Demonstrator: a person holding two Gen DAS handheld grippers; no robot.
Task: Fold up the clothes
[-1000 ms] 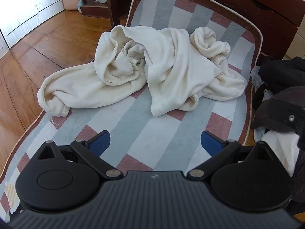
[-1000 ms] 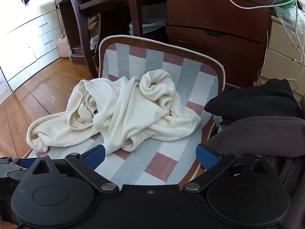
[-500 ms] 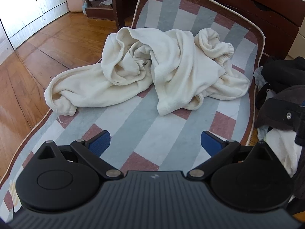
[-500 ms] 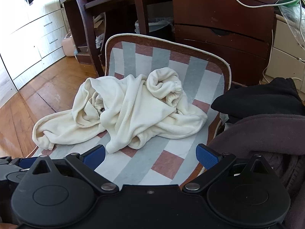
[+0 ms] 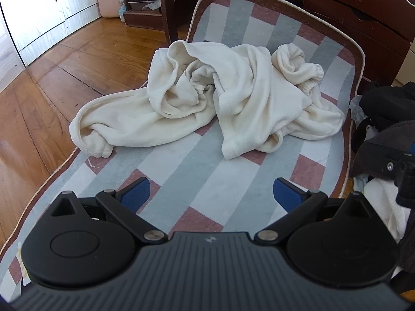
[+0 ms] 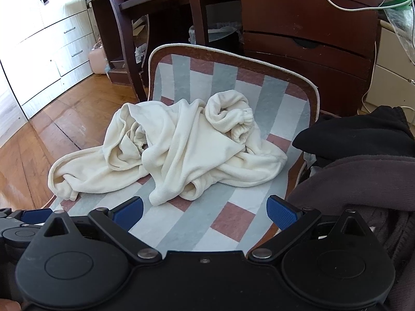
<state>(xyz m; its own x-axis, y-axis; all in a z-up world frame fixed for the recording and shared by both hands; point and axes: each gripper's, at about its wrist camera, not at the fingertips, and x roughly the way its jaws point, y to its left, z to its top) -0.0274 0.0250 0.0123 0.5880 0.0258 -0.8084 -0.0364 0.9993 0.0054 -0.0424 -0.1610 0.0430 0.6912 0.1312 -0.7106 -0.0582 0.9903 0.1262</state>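
A crumpled cream fleece garment (image 5: 228, 98) (image 6: 181, 153) lies in a heap on a checked rug (image 5: 197, 176) (image 6: 223, 223), one sleeve trailing left to the rug's edge. My left gripper (image 5: 211, 194) hovers open over the rug's near part, a short way before the garment, with nothing between its blue pads (image 5: 135, 194). My right gripper (image 6: 205, 212) is open too, its left pad (image 6: 128, 212) close to the garment's nearest fold. The left gripper shows at the lower left corner of the right wrist view.
A pile of dark clothes (image 6: 363, 160) (image 5: 389, 119) sits right of the rug, with white fabric (image 5: 381, 207) below it. Dark wooden furniture (image 6: 306, 33) and chair legs (image 6: 127, 59) stand behind. Wood floor (image 5: 52, 83) spreads left, to white drawers (image 6: 52, 46).
Both views have drifted right and back a little, so the garment sits lower and further left in view. Both grippers stay open; the garment has not moved.
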